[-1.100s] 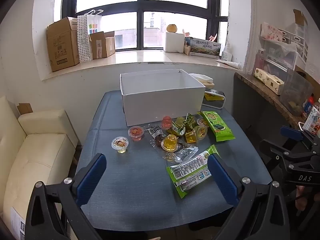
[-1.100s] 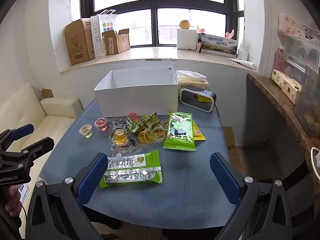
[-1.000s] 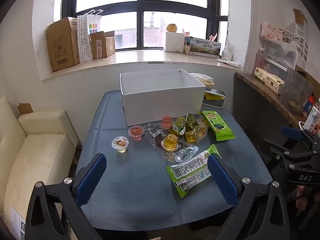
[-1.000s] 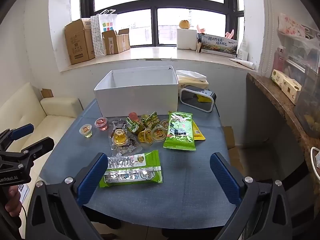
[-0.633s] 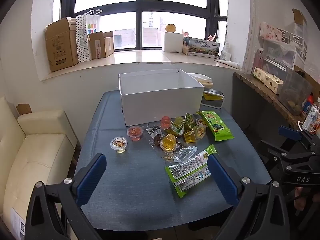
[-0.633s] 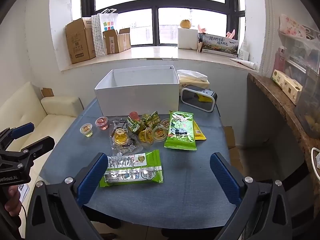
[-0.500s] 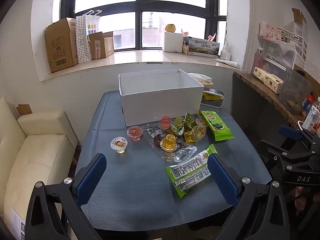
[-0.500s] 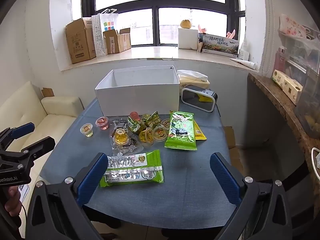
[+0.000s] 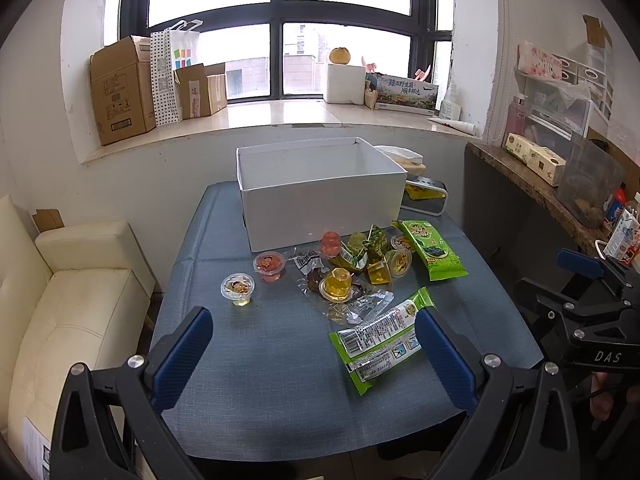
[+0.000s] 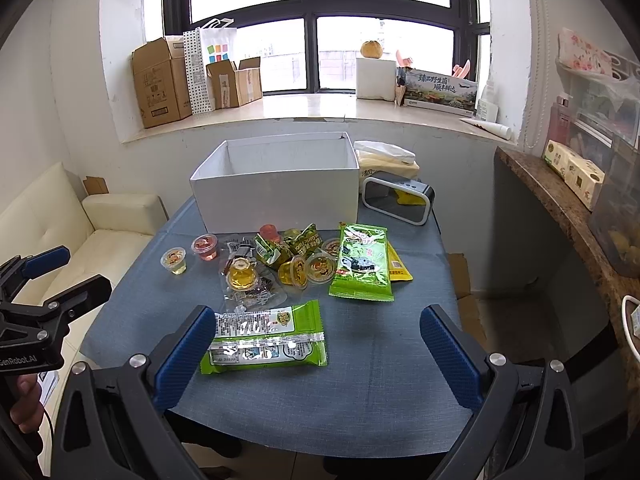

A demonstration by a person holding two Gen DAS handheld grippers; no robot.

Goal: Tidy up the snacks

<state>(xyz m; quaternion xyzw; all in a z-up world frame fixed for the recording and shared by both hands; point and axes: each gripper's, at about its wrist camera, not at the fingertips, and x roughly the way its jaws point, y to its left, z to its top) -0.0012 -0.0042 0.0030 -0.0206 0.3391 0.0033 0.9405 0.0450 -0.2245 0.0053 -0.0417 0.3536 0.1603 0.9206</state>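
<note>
Left wrist view: the left gripper (image 9: 314, 354) hangs spread and empty over a blue table (image 9: 256, 364) under a window (image 9: 280, 28). Snacks (image 9: 348, 276) lie loose before a white box (image 9: 320, 196); a cream sofa (image 9: 68, 304) stands left.

Right wrist view: the right gripper (image 10: 318, 354) is spread, empty, above a green packet (image 10: 266, 338).

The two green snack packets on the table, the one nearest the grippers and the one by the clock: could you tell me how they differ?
The near green packet lies crosswise, showing a white panel of print and a barcode; the far green packet points toward the white box, showing a picture side. The near packet lies alone on the cloth; the far packet overlaps a yellow packet and sits beside jelly cups. Both are flat, sealed and outside the box.
</note>
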